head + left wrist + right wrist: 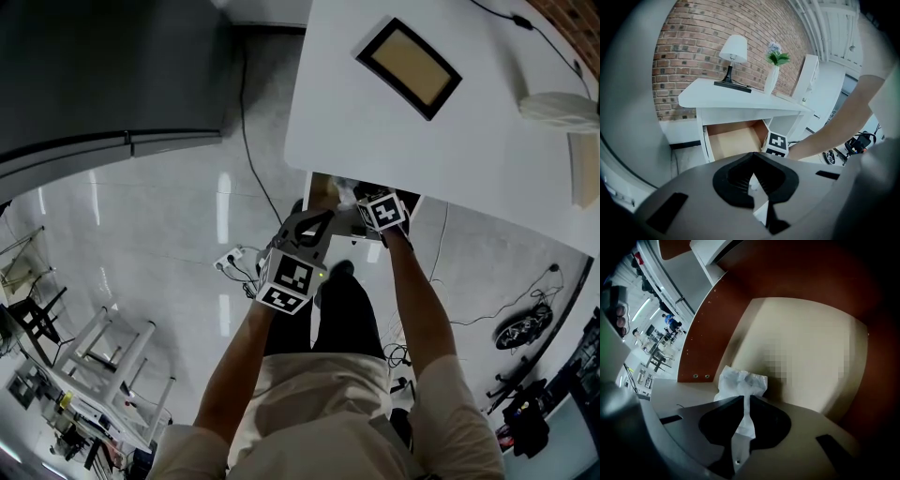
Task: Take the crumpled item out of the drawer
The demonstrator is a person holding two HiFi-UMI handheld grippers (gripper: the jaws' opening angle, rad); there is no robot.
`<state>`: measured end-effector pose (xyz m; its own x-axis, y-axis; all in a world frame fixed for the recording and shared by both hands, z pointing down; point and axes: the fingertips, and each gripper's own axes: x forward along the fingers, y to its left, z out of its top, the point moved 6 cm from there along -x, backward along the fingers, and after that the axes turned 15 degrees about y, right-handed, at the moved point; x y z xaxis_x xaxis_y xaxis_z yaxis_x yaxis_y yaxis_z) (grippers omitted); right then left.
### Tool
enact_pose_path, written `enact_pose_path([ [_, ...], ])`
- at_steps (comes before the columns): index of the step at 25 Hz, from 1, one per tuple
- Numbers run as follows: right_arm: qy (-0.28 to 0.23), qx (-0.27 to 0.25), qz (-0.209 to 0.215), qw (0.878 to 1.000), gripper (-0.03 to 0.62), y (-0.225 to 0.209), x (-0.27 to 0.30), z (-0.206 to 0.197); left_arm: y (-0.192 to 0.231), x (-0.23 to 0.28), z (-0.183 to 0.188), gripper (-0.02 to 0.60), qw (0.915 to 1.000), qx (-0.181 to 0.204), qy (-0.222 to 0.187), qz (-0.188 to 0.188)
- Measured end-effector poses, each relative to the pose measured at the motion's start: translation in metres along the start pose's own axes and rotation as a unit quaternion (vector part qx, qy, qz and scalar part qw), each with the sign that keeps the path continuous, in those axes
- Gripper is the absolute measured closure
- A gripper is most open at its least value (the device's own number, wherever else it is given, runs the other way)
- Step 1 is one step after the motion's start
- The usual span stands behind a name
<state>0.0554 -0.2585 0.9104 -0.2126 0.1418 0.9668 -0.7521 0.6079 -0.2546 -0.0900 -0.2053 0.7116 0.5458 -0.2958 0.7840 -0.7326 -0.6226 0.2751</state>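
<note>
The drawer [736, 140] under the white desk [450, 141] stands pulled out. A crumpled white item [740, 383] lies in a corner on its pale bottom [811, 348], by the brown side wall [717, 333]. My right gripper [743, 398] points steeply down into the drawer and is shut on a fold of that item, which runs back between the jaws. In the head view the item [345, 194] shows just beyond the right gripper [361, 208]. My left gripper [751, 157] hangs in front of the drawer, jaws shut, nothing in them; its marker cube [286, 277] is over the person's legs.
On the desk stand a lamp [732, 49] and a vase with a plant [772, 70]; a framed panel [410, 67] lies near its left end. A brick wall [684, 56] is behind. Cables and a plug strip [234, 262] lie on the glossy floor.
</note>
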Motion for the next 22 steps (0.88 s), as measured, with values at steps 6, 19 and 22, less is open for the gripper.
enact_pose_path([
  [6, -0.017, 0.001, -0.002, 1.0, 0.569, 0.006, -0.012, 0.001, 0.0, -0.007, -0.001, 0.566, 1.0, -0.004, 0.003, 0.001],
  [19, -0.079, 0.039, -0.019, 0.996, 0.569, 0.027, -0.074, -0.011, -0.012, -0.03, 0.007, 0.566, 0.9999, -0.002, 0.003, 0.01],
  [22, -0.093, 0.047, -0.03, 0.994, 0.569, 0.033, -0.098, -0.014, -0.016, -0.039, 0.011, 0.566, 0.9999, 0.001, 0.005, 0.012],
])
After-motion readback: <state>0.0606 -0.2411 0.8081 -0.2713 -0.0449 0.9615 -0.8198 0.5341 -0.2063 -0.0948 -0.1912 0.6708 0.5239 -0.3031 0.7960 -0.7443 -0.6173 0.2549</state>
